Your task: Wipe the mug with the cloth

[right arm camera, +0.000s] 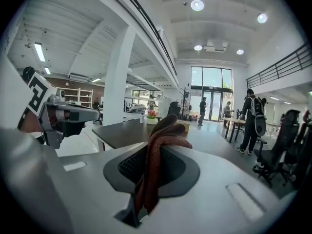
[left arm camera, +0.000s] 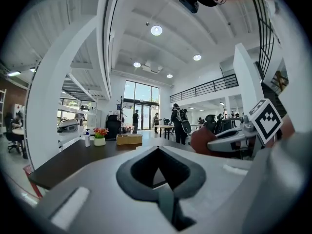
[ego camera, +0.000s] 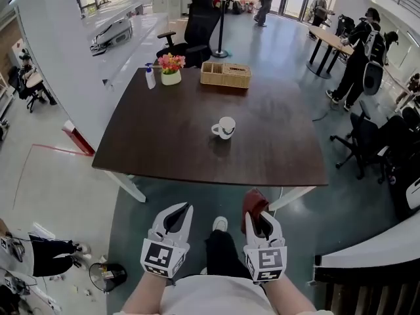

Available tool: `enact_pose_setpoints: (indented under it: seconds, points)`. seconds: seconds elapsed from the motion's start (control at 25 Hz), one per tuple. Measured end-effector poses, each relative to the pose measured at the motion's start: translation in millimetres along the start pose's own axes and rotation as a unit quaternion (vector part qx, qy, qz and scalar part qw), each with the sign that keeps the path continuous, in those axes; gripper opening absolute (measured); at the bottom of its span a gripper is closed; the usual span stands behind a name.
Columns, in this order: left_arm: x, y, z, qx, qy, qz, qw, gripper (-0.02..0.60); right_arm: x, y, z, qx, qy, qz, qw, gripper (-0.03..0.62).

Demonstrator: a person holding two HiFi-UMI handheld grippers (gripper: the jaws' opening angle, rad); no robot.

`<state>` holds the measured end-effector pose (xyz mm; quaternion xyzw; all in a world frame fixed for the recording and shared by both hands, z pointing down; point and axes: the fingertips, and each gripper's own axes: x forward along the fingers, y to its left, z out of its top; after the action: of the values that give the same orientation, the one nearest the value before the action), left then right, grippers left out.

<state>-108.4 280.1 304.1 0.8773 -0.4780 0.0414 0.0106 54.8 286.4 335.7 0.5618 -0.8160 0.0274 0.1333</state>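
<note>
A white mug (ego camera: pixel 225 128) stands upright near the middle of the dark table (ego camera: pixel 164 136), handle to the left. Both grippers hang below the table's near edge, well short of the mug. My right gripper (ego camera: pixel 257 216) is shut on a dark red cloth (ego camera: pixel 253 201). In the right gripper view the cloth (right arm camera: pixel 155 155) hangs folded between the jaws of that gripper (right arm camera: pixel 163 133). My left gripper (ego camera: pixel 187 209) is shut with nothing in it, and in its own view the left gripper (left arm camera: pixel 157 152) has its tips together. Neither gripper view shows the mug.
At the table's far end stand a flower pot (ego camera: pixel 171 69), a spray bottle (ego camera: pixel 150 77) and a wicker basket (ego camera: pixel 225 75). A black office chair (ego camera: pixel 197 28) sits behind them. More chairs (ego camera: pixel 367 143) and several people are off to the right. My foot (ego camera: pixel 220 224) is on the floor below.
</note>
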Motion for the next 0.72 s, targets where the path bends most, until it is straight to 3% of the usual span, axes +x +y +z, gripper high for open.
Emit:
enact_pose_setpoints:
  seconds: [0.48,0.72]
  points:
    - [156.2,73.2,-6.4,-0.002,0.029,0.002,0.9996,0.0,167.6,-87.2,10.9,0.024,0.021,0.041,0.999,0.078]
    - [231.3,98.7,-20.3,-0.007,0.05,0.0,0.9987,0.0,244.0,-121.8,10.6,0.031,0.018,0.083,0.996,0.078]
